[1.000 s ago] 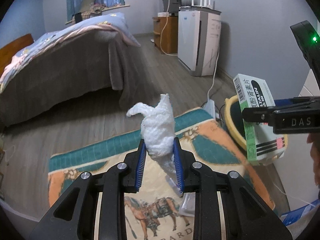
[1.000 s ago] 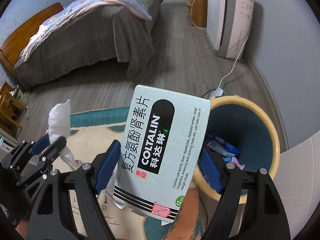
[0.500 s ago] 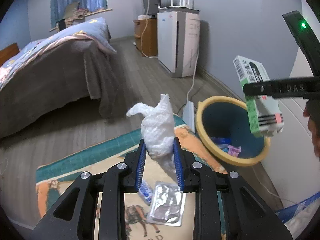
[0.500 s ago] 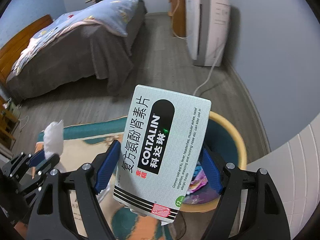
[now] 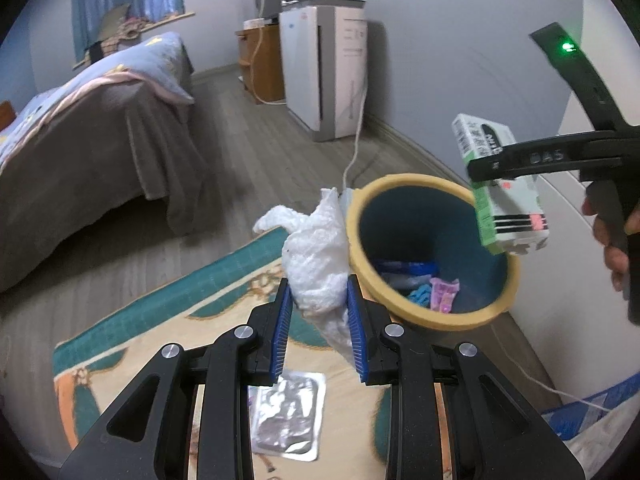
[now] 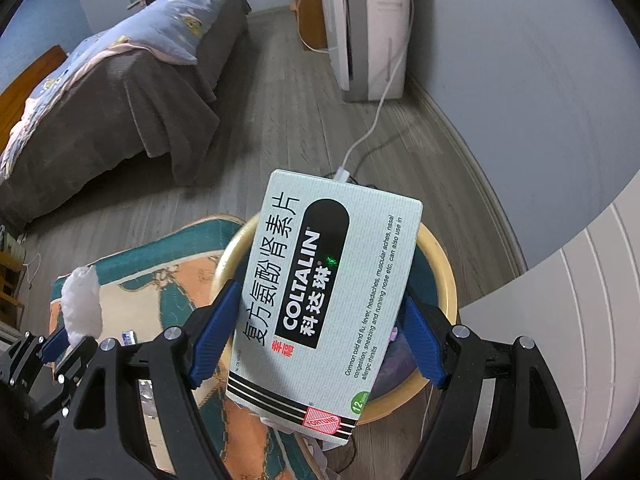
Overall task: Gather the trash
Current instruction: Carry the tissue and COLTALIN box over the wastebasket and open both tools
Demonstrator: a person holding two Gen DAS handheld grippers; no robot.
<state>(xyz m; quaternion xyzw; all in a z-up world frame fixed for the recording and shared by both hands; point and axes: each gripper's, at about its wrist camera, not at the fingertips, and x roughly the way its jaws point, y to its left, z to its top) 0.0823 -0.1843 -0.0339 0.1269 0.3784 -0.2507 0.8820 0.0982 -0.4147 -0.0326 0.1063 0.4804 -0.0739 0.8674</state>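
My left gripper [image 5: 318,320] is shut on a crumpled white tissue [image 5: 318,256], held just left of a trash bin [image 5: 492,312] with a yellow rim and teal inside. The bin holds several wrappers. My right gripper [image 6: 320,336] is shut on a pale green Coltalin medicine box [image 6: 328,292], held directly above the bin's mouth [image 6: 444,276]. The box also shows in the left wrist view [image 5: 504,188], over the bin's right rim. The tissue shows at the left of the right wrist view [image 6: 82,306]. A silver blister pack [image 5: 286,416] lies on the rug under my left gripper.
The patterned rug [image 5: 168,320] covers the floor beside the bin. A bed [image 5: 80,128] stands at the left. A white air purifier [image 5: 332,72] stands by the wall, with its cord [image 5: 356,148] running to a power strip behind the bin. A white panel [image 6: 560,320] is at the right.
Both grippers have moved toward the bin. The medicine box now hangs over the bin's mouth, and the tissue is close to its left rim. Both grips are unchanged.
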